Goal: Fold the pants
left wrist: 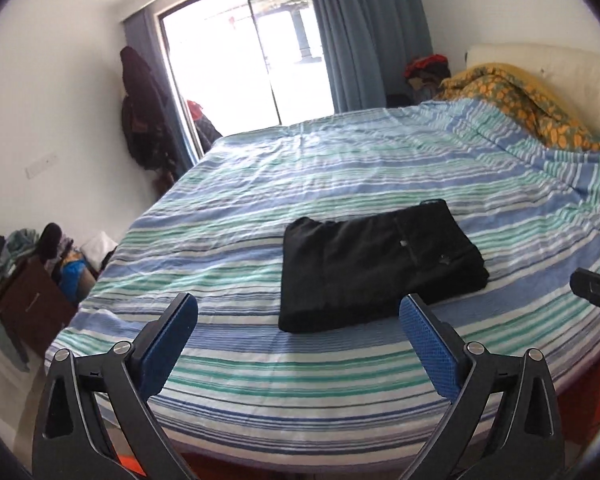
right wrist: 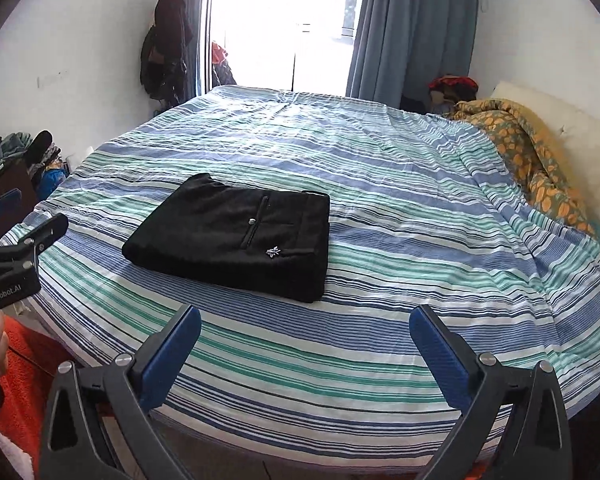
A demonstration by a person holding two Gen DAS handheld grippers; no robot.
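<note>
Folded black pants point(right wrist: 236, 236) on striped bed point(right wrist: 380, 184), far corner cut off

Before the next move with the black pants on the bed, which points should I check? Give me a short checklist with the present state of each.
1. Black fabric pants folded into a compact rectangle: ok.
2. Pants lie flat on the blue, green and white striped bedsheet: ok.
3. Left tool open, nothing between its blue pads: ok.
4. Right tool open, nothing held: ok.
5. Both tools apart from the pants: ok.
6. Layers underneath lie even: cannot tell.
</note>
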